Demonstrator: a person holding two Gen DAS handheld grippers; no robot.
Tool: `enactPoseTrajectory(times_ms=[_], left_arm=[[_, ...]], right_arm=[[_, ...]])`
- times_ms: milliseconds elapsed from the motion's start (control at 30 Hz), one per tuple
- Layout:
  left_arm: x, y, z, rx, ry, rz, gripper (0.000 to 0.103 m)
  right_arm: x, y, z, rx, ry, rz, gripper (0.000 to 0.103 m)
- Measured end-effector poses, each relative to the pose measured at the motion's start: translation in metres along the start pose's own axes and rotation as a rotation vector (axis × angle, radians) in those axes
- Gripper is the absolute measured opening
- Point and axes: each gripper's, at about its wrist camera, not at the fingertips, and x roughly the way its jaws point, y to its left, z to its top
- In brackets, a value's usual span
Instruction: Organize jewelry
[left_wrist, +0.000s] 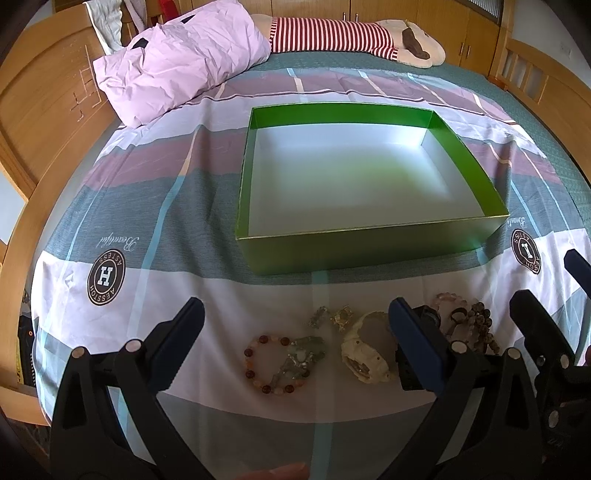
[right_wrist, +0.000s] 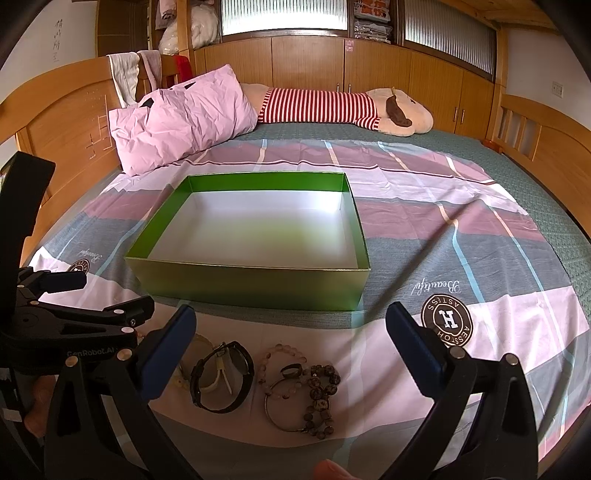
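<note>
An empty green box (left_wrist: 369, 247) (right_wrist: 251, 284) with a white floor sits on the bed. In front of it lies a row of jewelry. In the left wrist view there are a red-and-pink bead bracelet (left_wrist: 264, 363), small metal pieces (left_wrist: 341, 317) and a cream carved piece (left_wrist: 364, 354). In the right wrist view there are a black watch (right_wrist: 223, 376), a pink bead bracelet (right_wrist: 282, 352), a ring (right_wrist: 290, 370), a metal bangle (right_wrist: 284, 410) and a dark bead bracelet (right_wrist: 321, 391). My left gripper (left_wrist: 295, 317) is open above the left pieces. My right gripper (right_wrist: 291, 321) is open above the right pieces. Both are empty.
A striped bedsheet (right_wrist: 461, 236) covers the bed. A pink pillow (left_wrist: 177, 59) and a striped plush toy (left_wrist: 351, 37) lie at the far side. A wooden headboard (left_wrist: 48, 103) stands at the left, a wooden footboard (right_wrist: 546, 147) at the right.
</note>
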Motion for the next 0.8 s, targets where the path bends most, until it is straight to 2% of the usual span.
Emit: enactPoseTrajectory(times_ms=[800], left_arm=[[0.0012, -0.0026, 0.0023, 0.001, 0.003, 0.002, 0.101]], right_arm=[[0.0014, 0.0015, -0.0018, -0.006, 0.004, 0.0, 0.102]])
